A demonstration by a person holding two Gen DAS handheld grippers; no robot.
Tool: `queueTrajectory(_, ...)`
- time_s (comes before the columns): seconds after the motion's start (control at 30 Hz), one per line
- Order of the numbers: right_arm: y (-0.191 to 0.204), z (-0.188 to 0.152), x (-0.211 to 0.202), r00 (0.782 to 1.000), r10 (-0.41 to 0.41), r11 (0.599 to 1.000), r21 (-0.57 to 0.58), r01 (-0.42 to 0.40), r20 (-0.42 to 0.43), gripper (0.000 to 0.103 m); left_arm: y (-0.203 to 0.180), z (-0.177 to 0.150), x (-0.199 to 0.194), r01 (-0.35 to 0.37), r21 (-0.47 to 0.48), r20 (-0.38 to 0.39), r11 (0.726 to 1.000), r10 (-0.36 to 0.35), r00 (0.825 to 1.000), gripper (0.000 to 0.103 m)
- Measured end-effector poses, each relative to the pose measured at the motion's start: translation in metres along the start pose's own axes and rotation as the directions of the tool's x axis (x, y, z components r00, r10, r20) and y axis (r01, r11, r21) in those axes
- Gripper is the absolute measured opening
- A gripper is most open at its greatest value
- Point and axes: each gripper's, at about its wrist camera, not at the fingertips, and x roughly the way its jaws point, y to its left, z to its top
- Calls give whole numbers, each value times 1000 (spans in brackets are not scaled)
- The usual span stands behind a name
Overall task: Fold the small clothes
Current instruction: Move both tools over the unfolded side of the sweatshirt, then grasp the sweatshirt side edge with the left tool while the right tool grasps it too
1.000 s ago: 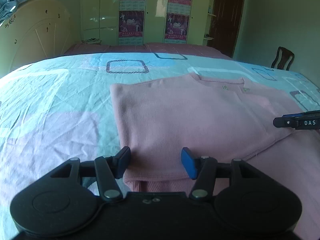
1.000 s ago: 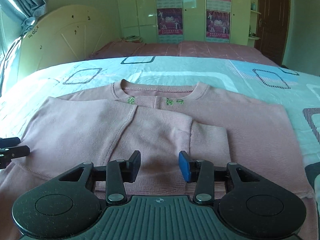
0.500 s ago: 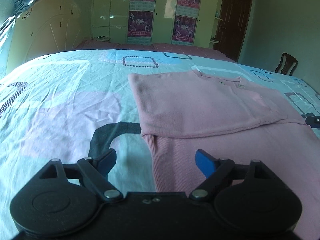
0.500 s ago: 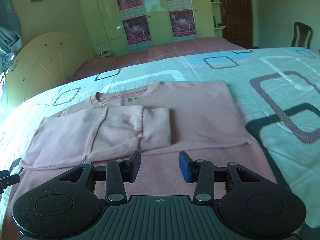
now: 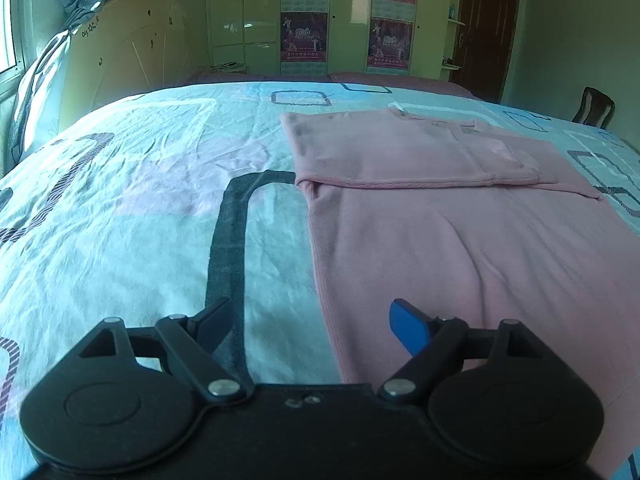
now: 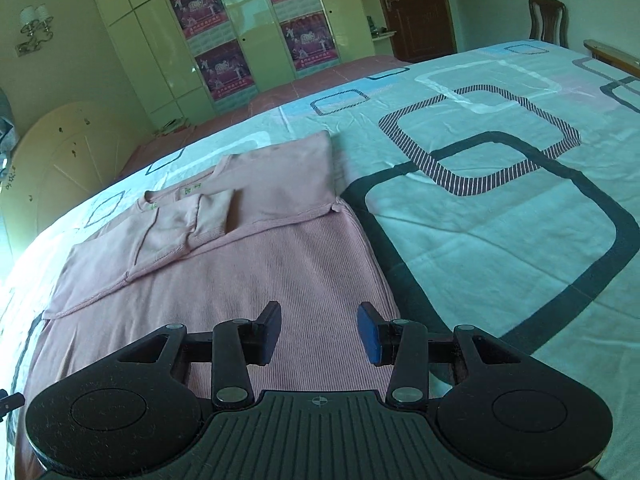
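A pink sweater [image 5: 440, 220] lies flat on the bed, both sleeves folded across its chest [image 6: 192, 220]. My left gripper [image 5: 310, 312] hovers over the sweater's lower left edge. Its jaws stand wide apart, one finger over the sheet and the blue pad [image 5: 408, 328] over the fabric, gripping nothing. In the right wrist view, my right gripper [image 6: 319, 312] hangs above the sweater [image 6: 260, 272] near its lower right edge. It is open, with only ribbed fabric showing below the gap.
The sheet [image 5: 140, 220] is pale blue with square patterns and spreads wide on both sides [image 6: 500, 220]. A cream headboard [image 5: 124, 64] stands at the left, wardrobes with posters [image 5: 304, 20] behind, and a dark chair [image 6: 548, 20] and door [image 6: 416, 8] at the far right.
Both grippers have drawn back from the folded sleeves toward the sweater's lower part. The left jaws spread wider and moved to the left edge. The right gripper shifted to the right edge and rolled.
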Motion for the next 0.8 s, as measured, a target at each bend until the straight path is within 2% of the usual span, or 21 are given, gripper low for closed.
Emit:
queueTrajectory(0.13, -15, -15, -19, 1000, 26, 1000, -4, -26, -7, 42, -21, -13, -16, -19, 11, -4, 1000, 19, 1000, 84)
queueTrajectory(0.4, -53, -41, -50, 997, 64, 997, 39, -62, -48, 45, -33, -58, -53, -54, -67, -38, 996, 51, 998, 83)
queueTrajectory(0.47, -60, -47, -57, 997, 70, 997, 45, -68, -43, 73, -31, -70, -62, -60, -96, -52, 994, 55, 997, 79)
queueTrajectory(0.5, -63, -51, -60, 996, 80, 996, 46, -78, -44, 75, -29, -76, -67, -58, -119, -56, 991, 52, 997, 76)
queueTrajectory(0.67, -77, -64, -69, 986, 155, 984, 105, -147, -69, 74, -16, -93, -88, 20, -242, -55, 970, -35, 998, 67)
queueTrajectory(0.8, -88, -75, -71, 973, 215, 962, 188, -196, -83, 74, -6, -97, -92, 123, -347, -41, 930, -146, 989, 63)
